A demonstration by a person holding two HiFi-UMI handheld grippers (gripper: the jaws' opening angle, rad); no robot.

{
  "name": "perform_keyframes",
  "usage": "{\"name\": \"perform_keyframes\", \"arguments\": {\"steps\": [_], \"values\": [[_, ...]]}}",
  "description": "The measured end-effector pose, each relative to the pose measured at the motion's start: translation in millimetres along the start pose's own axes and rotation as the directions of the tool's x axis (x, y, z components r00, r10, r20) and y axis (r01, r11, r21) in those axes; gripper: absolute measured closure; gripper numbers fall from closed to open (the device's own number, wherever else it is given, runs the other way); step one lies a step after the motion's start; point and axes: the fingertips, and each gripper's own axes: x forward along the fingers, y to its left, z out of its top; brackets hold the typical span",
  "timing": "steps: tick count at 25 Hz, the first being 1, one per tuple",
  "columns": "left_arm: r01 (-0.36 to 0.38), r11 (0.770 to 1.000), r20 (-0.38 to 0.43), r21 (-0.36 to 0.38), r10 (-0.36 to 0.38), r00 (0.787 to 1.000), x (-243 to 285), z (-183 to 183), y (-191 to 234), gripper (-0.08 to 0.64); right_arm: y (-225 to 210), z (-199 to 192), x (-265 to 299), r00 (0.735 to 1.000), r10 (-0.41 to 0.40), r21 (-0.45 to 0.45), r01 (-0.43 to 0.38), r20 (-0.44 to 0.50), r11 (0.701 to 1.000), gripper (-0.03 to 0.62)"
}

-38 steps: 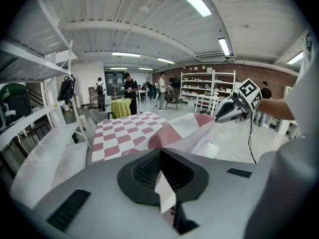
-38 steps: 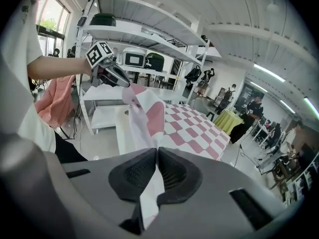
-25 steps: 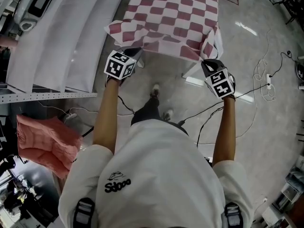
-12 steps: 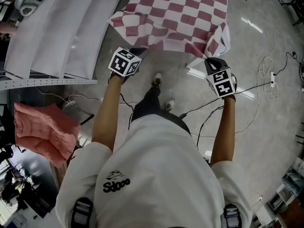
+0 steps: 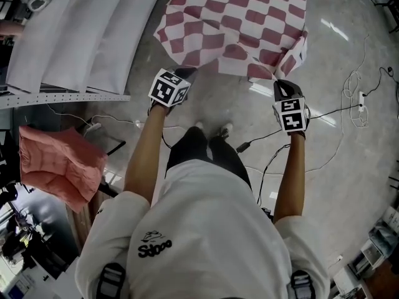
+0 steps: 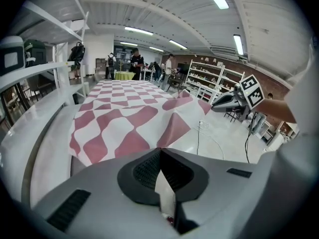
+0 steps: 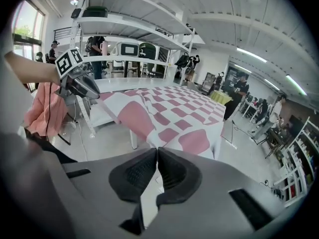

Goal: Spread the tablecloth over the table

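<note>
A red-and-white checked tablecloth (image 5: 237, 17) lies over the long table, and its near edge hangs toward me. My left gripper (image 5: 186, 73) is shut on the cloth's near left corner. My right gripper (image 5: 280, 85) is shut on the near right corner. In the left gripper view a strip of white cloth is pinched in the shut left gripper (image 6: 160, 151), and the tablecloth (image 6: 124, 118) stretches away ahead. In the right gripper view the right gripper (image 7: 157, 151) pinches the edge of the tablecloth (image 7: 169, 113). The table itself is hidden under the cloth.
White shelving (image 5: 75, 36) runs along the left of the table. A folded pink cloth (image 5: 59, 167) lies lower left. Cables (image 5: 349, 104) trail over the floor at right. My feet (image 5: 212, 129) stand just short of the table's end. People (image 6: 134, 66) stand far behind the table.
Both grippers have come down and back toward me with the cloth's corners. The near edge now hangs lower over the table's end. My feet have stepped back.
</note>
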Motion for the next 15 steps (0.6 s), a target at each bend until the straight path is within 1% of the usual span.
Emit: {"name": "perform_keyframes", "arguments": {"steps": [5,9,12,15], "values": [[0.039,0.999,-0.035,-0.008,-0.039,0.999,6,-27,-1,0.532,19,-15,0,0.999,-0.039,0.041,0.04,-0.038,0.998,0.561],[0.051,0.999,-0.046,-0.002,-0.051,0.998,8,-38,-1,0.532,33,-29,2,0.997,-0.05,0.063,0.054,-0.064,0.997,0.563],[0.052,0.999,-0.068,0.01,-0.051,0.996,6,-54,1,0.532,50,-38,2,0.995,-0.05,0.078,0.057,-0.09,0.995,0.563],[0.051,0.999,-0.08,0.01,-0.05,0.996,4,-71,6,0.532,69,-48,6,0.992,-0.037,0.066,0.045,-0.118,0.997,0.563]]}}
